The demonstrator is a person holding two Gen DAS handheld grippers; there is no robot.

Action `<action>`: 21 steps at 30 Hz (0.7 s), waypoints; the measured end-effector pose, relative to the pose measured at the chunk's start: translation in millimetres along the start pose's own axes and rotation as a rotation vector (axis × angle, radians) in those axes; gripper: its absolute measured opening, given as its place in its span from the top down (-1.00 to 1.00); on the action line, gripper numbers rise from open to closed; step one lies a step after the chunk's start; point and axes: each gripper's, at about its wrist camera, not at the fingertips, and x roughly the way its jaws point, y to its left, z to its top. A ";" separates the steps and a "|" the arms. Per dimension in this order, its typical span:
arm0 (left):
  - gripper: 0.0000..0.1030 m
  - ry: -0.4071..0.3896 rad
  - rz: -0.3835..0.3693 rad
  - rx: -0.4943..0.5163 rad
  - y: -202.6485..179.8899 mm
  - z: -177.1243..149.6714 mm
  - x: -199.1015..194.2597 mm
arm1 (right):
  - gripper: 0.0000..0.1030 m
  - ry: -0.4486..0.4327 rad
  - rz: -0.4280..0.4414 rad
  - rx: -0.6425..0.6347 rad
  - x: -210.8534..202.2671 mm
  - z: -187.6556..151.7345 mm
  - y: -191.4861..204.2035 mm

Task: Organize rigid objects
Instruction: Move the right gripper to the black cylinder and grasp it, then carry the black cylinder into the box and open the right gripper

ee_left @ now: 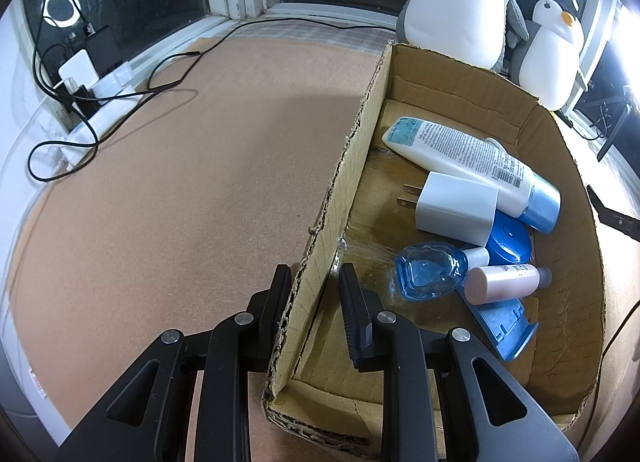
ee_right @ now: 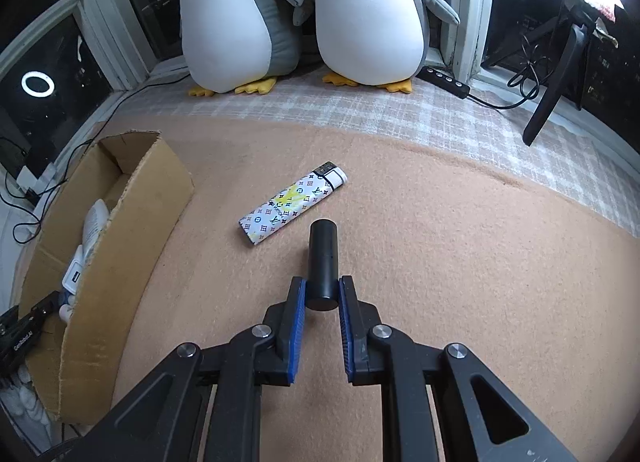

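1. Left wrist view: left gripper [ee_left: 316, 282] is clamped on the box [ee_left: 344, 190] wall — one finger outside, one inside. Bottles [ee_left: 472, 162] and a charger [ee_left: 456, 208] lie in the box.
2. Right gripper [ee_right: 322, 294] pinches a black cylinder [ee_right: 323, 262] between blue pads [ee_right: 298, 326] — a lighter [ee_right: 292, 202] lies just beyond on the mat [ee_right: 460, 262].

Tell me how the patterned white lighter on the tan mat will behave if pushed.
The patterned white lighter looks like rigid plastic, so it should slide whole. Lying flat-sided on the fuzzy tan mat, it probably won't roll, though the mat may drag. Its glossy shell could be slippery in a grip.
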 end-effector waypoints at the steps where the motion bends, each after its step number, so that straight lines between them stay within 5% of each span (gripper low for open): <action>1: 0.55 0.000 0.000 0.000 0.2 0.1 0.0 | 0.72 -0.007 0.009 -0.001 -4.1 0.4 1.2; 12: 0.56 0.000 0.000 0.001 0.4 0.1 -0.1 | 0.72 -0.096 0.148 -0.109 -57.1 9.1 58.6; 21: 0.56 0.000 -0.002 -0.001 0.4 0.1 0.0 | 0.72 -0.063 0.261 -0.271 -62.7 -14.7 132.0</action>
